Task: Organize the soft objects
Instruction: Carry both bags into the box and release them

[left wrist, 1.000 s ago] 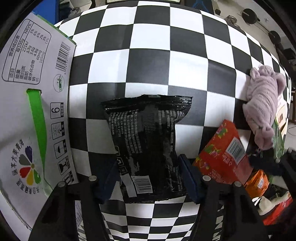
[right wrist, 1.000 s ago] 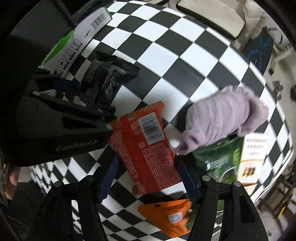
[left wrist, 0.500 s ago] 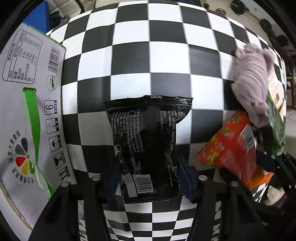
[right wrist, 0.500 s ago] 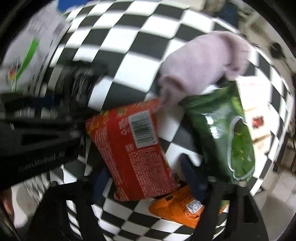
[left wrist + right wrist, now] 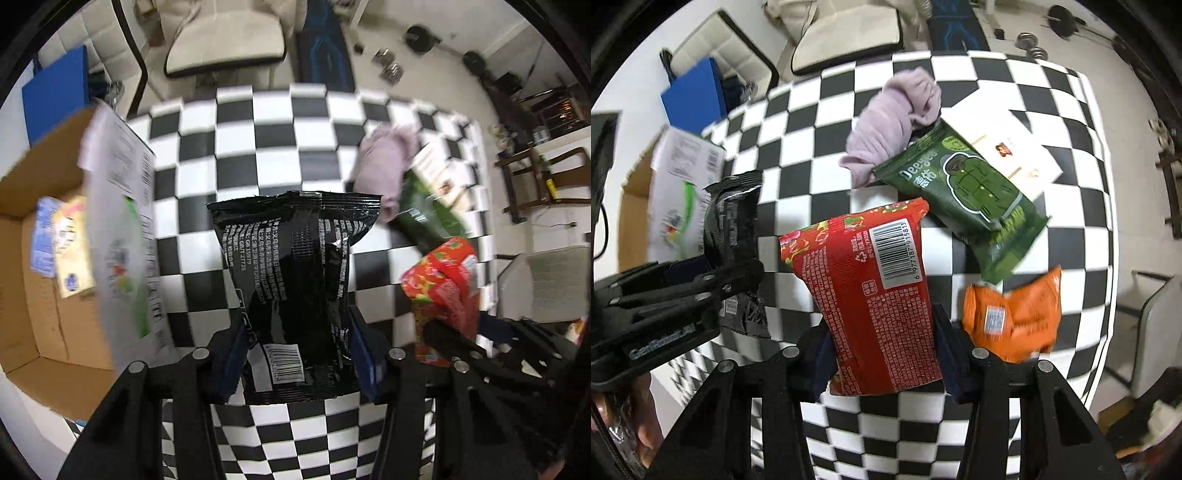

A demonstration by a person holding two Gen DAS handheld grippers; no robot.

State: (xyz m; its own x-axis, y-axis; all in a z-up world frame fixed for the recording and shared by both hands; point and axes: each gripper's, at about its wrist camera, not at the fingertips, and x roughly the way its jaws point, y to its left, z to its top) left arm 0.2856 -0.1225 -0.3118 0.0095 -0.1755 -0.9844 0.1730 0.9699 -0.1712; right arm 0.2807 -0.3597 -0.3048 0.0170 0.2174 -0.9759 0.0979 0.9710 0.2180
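My left gripper (image 5: 295, 350) is closing its jaws on a black snack packet (image 5: 295, 266). Its blue pads press the packet's lower sides and it hangs clear of the checkered table (image 5: 277, 140). In the right wrist view my right gripper (image 5: 882, 354) is also closing, pads squeezing a red snack packet (image 5: 871, 288) held above the table. The red packet (image 5: 443, 280) shows at the right of the left wrist view, and the black packet (image 5: 733, 221) at the left of the right one. A purple plush toy (image 5: 897, 118) lies on the table.
An open cardboard box (image 5: 44, 277) with a white printed flap (image 5: 118, 221) stands at the table's left and holds a few small packets. A green packet (image 5: 967, 192), an orange packet (image 5: 1012, 317) and a white carton (image 5: 1001, 140) lie at the right. Chairs stand beyond the table.
Both grippers have narrowed onto their packets and risen, lifting the black and red packets off the table. The right gripper has rolled, and the open box has come into view.
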